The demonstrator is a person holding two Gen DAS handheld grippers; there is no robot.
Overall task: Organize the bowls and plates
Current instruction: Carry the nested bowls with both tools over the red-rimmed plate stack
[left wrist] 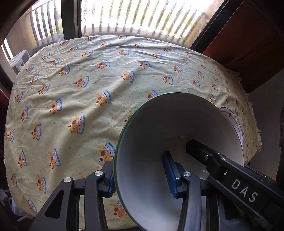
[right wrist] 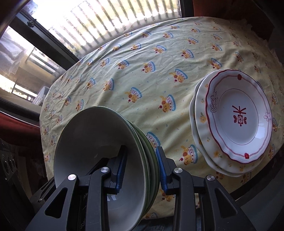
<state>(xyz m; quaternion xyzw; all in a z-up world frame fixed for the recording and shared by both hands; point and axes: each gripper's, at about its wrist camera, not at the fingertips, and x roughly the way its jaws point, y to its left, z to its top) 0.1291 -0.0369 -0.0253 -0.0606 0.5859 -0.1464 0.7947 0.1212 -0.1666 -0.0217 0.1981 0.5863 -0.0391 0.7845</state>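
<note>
both tools grip the stacked bowls [right wrist: 99, 151]: left tool [left wrist: 140, 176], right tool [right wrist: 141, 170].

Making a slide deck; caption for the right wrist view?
Right gripper clamps nested green-rimmed bowls beside stacked plates.

A wrinkled yellow cartoon-print tablecloth [left wrist: 88, 88] covers the table; a barred window [left wrist: 142, 16] behind.
</note>
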